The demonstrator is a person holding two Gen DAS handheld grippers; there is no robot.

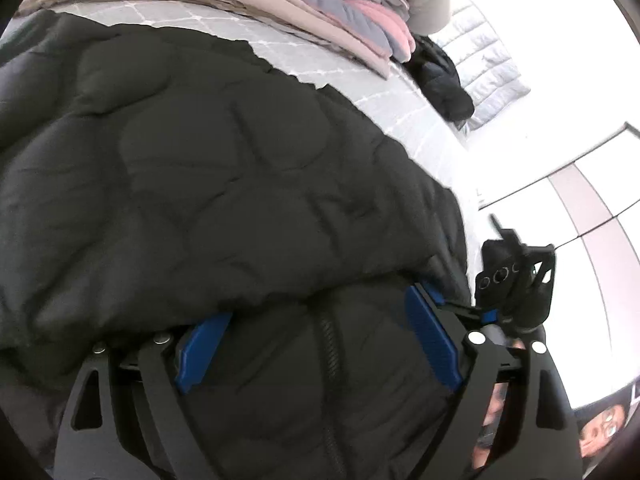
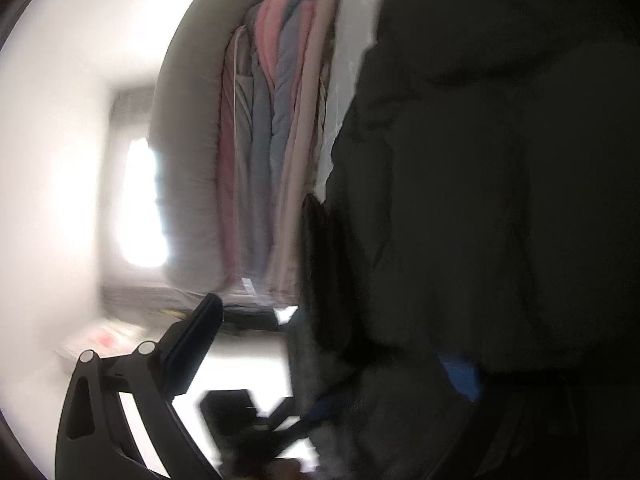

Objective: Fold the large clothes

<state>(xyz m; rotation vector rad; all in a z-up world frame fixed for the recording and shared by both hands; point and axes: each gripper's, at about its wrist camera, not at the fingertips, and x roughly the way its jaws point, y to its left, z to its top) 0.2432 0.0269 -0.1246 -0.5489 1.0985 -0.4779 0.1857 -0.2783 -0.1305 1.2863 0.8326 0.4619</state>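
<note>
- Black quilted jacket (image 1: 208, 184) lies spread on the bed (image 1: 400, 120), judged laid flat for folding; stack of folded bedding (image 1: 320, 12) sits beyond it, apart.
- Left gripper (image 1: 316, 344): blue pads (image 1: 432, 340) wide apart, jacket fabric and zip bulging between them; touching, not clamped.
- Right gripper (image 2: 332, 364): view blurred; one finger (image 2: 192, 348) bare, the other buried under jacket cloth; grip cannot be told.
</note>
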